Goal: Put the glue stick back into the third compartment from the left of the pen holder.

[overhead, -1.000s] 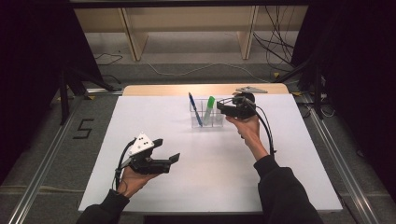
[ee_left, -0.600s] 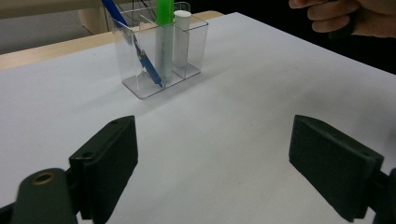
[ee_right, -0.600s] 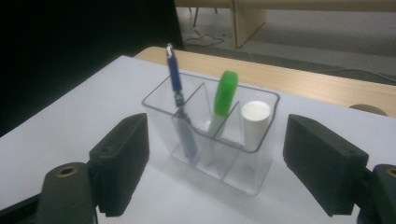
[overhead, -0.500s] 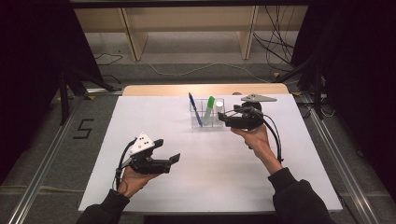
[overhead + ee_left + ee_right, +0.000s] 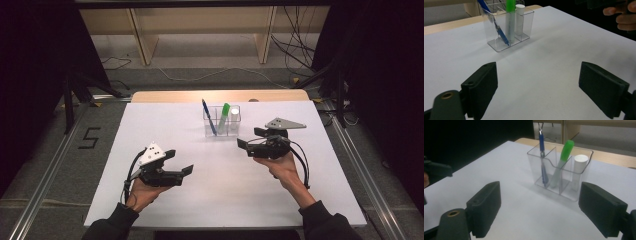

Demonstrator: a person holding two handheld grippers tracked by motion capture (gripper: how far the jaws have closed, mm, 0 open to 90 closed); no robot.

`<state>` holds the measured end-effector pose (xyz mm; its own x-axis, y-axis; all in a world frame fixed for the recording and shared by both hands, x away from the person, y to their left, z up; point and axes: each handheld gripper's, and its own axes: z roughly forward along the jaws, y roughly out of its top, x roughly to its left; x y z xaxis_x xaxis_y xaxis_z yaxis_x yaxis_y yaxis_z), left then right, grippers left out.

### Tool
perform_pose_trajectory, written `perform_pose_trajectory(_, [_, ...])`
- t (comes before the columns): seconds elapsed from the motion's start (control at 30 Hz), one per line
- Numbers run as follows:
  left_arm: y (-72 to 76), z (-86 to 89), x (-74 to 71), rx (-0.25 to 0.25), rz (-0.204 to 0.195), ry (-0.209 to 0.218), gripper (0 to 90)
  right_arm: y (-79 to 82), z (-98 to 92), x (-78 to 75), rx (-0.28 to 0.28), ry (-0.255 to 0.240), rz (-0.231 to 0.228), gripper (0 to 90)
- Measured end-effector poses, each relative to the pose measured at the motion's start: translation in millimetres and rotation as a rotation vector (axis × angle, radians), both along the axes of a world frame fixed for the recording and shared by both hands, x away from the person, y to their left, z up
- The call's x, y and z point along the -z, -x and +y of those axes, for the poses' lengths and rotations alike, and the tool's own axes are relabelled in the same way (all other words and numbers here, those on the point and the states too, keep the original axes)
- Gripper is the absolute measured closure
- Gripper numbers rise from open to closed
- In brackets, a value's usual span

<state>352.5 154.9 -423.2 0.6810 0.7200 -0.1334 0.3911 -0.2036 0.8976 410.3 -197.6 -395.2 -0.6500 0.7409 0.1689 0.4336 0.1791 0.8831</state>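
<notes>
A clear compartmented holder stands at the back middle of the white table. In it are a blue pen, a green marker and a white cylinder. My right gripper hovers just right of and nearer than the holder, pointing left. Its jaws have just been opening and stand open with nothing between them; its own view looks at the holder from close by. My left gripper is open and empty at the front left, aimed at the holder.
A strip of bare wooden tabletop shows behind the white sheet. Metal rails run along both sides, and a "5" mark lies on the floor at the left. Cables and shelf legs are beyond the table.
My right gripper has drawn back from the holder, toward the right and nearer the person, with its jaws spreading wider. The left gripper has stayed where it was.
</notes>
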Motion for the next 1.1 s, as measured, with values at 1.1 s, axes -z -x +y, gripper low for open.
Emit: perform_pose_trajectory(1.1, [7.5,-3.3,0.0,0.021,0.007,0.005,15.1,82.3,-38.7,28.5,-0.032,-0.051,-0.064,18.7])
